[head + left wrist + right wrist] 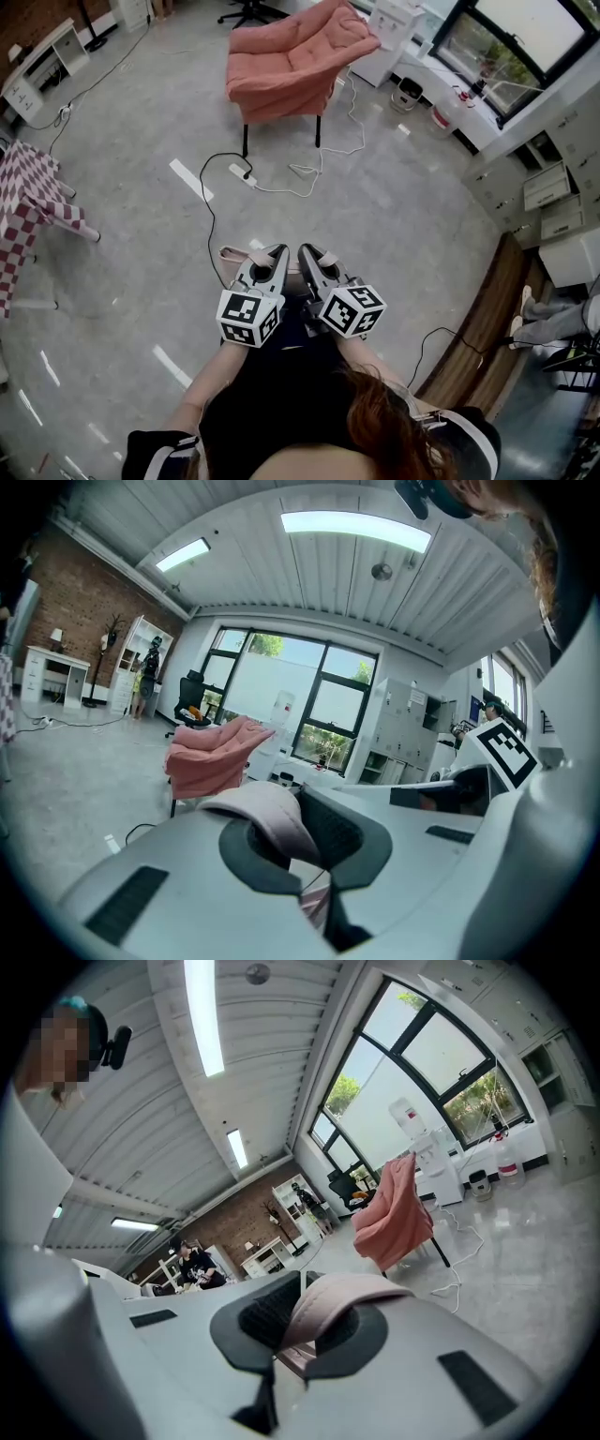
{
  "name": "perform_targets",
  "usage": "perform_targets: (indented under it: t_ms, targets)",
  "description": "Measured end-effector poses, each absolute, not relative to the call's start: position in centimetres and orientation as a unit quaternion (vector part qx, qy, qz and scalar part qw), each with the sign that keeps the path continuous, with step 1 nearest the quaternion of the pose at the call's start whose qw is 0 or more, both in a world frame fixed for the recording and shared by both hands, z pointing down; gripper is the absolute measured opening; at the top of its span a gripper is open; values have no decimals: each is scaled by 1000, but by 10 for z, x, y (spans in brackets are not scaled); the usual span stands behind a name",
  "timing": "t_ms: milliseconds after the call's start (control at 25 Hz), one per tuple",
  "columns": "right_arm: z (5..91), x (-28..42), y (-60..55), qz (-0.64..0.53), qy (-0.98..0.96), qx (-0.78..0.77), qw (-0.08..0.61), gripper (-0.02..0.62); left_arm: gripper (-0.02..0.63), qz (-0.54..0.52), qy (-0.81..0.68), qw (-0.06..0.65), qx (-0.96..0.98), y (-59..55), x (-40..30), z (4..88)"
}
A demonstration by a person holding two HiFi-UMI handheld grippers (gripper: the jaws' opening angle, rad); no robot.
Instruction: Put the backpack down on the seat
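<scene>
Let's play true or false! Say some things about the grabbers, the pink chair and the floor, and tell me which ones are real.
1. The left gripper is shut on a pink strap. True.
2. The right gripper is open. False: it is shut on a second strap.
3. The armchair is blue. False: it is pink.
4. A power strip lies on the floor. True.
5. The grippers touch the armchair. False: they are well short of it.

Bright daylight from windows (534, 28) (fisheye-warped edges).
</scene>
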State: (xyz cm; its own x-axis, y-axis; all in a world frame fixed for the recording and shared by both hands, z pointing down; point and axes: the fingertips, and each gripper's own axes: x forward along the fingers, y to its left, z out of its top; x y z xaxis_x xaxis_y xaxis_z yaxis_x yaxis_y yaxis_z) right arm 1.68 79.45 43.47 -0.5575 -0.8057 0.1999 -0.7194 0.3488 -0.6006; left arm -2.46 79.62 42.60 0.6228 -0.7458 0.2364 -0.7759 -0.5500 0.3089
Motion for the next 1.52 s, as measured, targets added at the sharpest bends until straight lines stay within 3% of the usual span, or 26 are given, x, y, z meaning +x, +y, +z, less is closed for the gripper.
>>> perform_targets:
  t_ms: [960, 1520]
  targets:
    - [458, 88, 588, -356, 817, -450, 60, 41, 18, 52, -446, 207, 869, 594, 48, 455]
    - [459, 129, 539, -345, 821, -450, 61, 43, 18, 45, -443, 210, 870, 543, 89, 458]
